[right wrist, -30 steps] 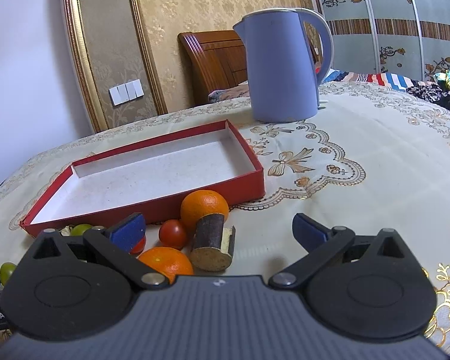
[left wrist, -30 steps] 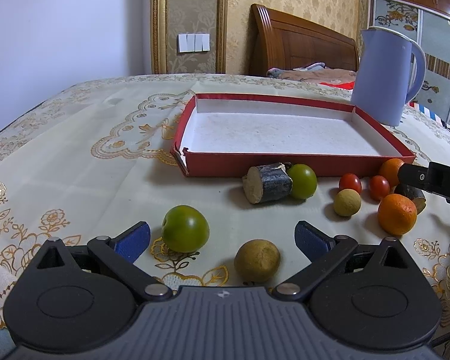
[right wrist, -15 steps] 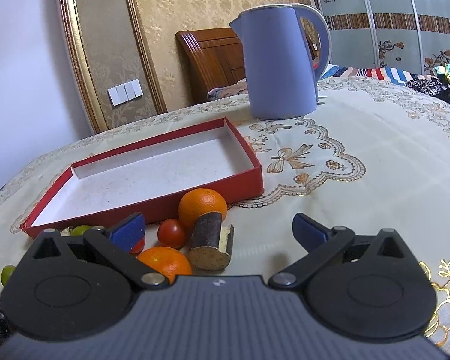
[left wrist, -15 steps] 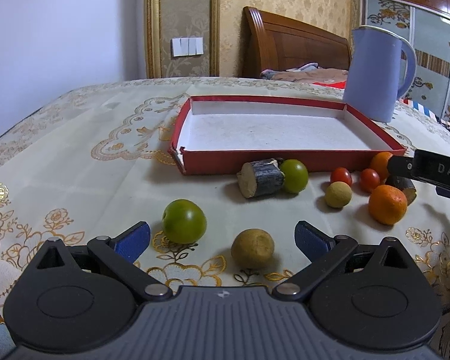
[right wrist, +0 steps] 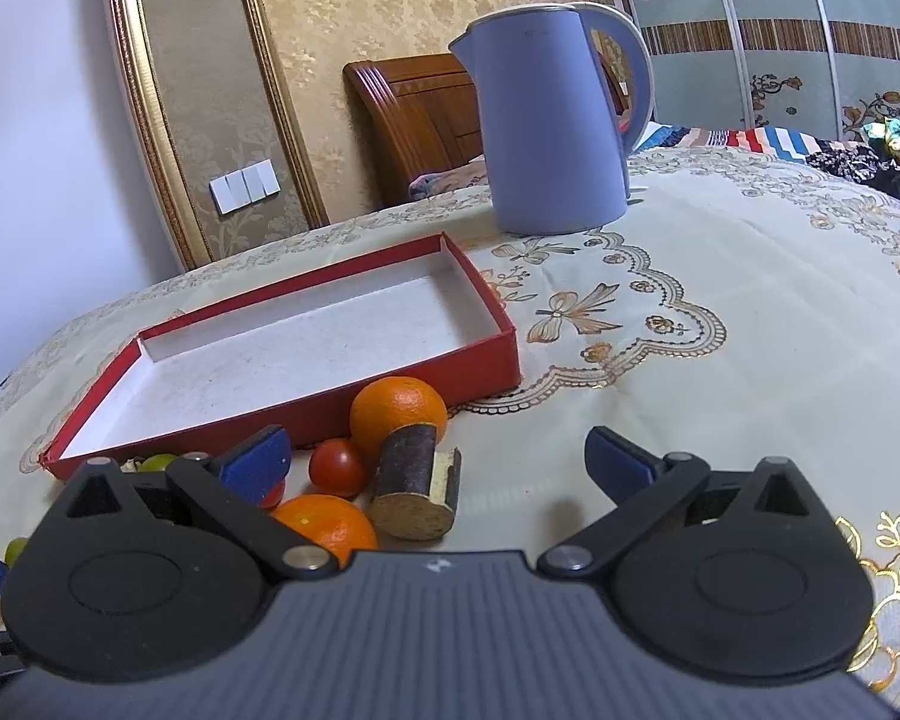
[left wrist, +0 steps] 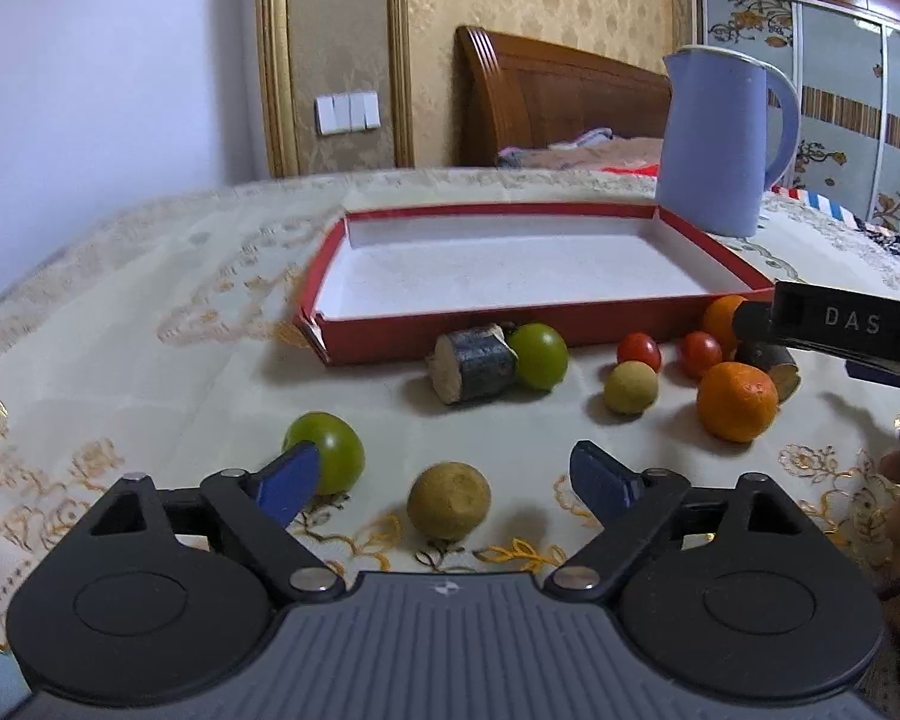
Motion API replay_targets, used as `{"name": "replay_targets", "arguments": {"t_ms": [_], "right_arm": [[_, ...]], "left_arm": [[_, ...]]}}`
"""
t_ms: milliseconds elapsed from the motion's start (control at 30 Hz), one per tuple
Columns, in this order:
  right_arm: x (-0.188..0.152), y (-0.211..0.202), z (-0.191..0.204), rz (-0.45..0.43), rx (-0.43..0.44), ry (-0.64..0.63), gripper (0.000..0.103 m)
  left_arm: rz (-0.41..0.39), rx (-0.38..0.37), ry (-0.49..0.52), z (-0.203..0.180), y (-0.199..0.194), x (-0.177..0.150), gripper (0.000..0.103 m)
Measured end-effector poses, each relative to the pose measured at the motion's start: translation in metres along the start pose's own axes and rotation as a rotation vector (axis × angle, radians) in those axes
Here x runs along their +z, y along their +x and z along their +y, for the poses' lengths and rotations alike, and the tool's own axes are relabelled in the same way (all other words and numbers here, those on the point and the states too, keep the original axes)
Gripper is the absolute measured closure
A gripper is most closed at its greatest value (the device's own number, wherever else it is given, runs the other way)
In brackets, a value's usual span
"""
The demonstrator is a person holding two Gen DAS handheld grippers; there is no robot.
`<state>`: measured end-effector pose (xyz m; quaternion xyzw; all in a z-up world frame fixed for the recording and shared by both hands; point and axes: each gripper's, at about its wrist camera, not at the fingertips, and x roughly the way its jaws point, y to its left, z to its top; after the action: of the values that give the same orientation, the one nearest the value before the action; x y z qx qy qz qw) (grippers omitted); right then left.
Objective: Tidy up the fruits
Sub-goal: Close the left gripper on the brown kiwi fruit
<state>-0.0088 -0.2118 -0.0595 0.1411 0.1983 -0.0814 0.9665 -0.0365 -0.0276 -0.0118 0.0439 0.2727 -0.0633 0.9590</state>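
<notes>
The left claw (left wrist: 444, 477) hangs low over the cloth-covered bench (left wrist: 150, 360), its jaws spread but just now closing in, with a tan round fruit (left wrist: 448, 500) lying on the cloth between the blue pads, untouched by either. A green fruit (left wrist: 327, 450) sits just behind the left pad, partly hidden by it. Farther off, a cut stub with dark bark (left wrist: 471, 363) lies against a second green fruit (left wrist: 537, 356), both just in front of the red tray (left wrist: 570, 324), whose white floor is bare. To the right are a small yellowish fruit (left wrist: 630, 387), two red tomatoes (left wrist: 639, 351), and an orange (left wrist: 737, 401). The right claw (right wrist: 438, 459) is spread wide and pinches nothing; between its pads, on the bench, lie another dark stub (right wrist: 414, 489), a tomato (right wrist: 336, 467) and two oranges (right wrist: 399, 411), one near the tray's wall, one close under the claw's body. A blue kettle (right wrist: 549, 126) stands upright behind the tray.
</notes>
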Motion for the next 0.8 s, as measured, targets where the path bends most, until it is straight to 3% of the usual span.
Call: {"name": "replay_targets", "arguments": {"t_ms": [67, 133, 233, 300, 600, 700, 800], "right_arm": [[0.000, 0.000, 0.000, 0.000, 0.000, 0.000, 0.000], [0.000, 0.000, 0.000, 0.001, -0.001, 0.001, 0.000], [0.000, 0.000, 0.000, 0.002, -0.001, 0.003, 0.000], [0.000, 0.000, 0.000, 0.002, -0.001, 0.005, 0.000], [0.000, 0.001, -0.002, 0.003, -0.001, 0.013, 0.000], [0.000, 0.001, -0.002, 0.004, 0.000, 0.011, 0.000], [0.000, 0.001, -0.003, 0.002, 0.001, 0.016, 0.000]], "left_arm": [[-0.001, -0.004, 0.011, -0.001, -0.001, 0.000, 0.016], [-0.018, -0.007, 0.014, -0.001, -0.003, -0.001, 0.036], [-0.014, -0.021, 0.029, -0.003, -0.004, 0.000, 0.059], [0.015, -0.071, 0.008, -0.001, -0.003, 0.000, 0.059], [0.023, -0.071, 0.000, 0.001, -0.007, -0.005, 0.059], [0.078, -0.090, -0.030, 0.005, -0.004, -0.007, 0.059], [0.063, -0.092, -0.028, 0.006, -0.006, -0.011, 0.059]]}}
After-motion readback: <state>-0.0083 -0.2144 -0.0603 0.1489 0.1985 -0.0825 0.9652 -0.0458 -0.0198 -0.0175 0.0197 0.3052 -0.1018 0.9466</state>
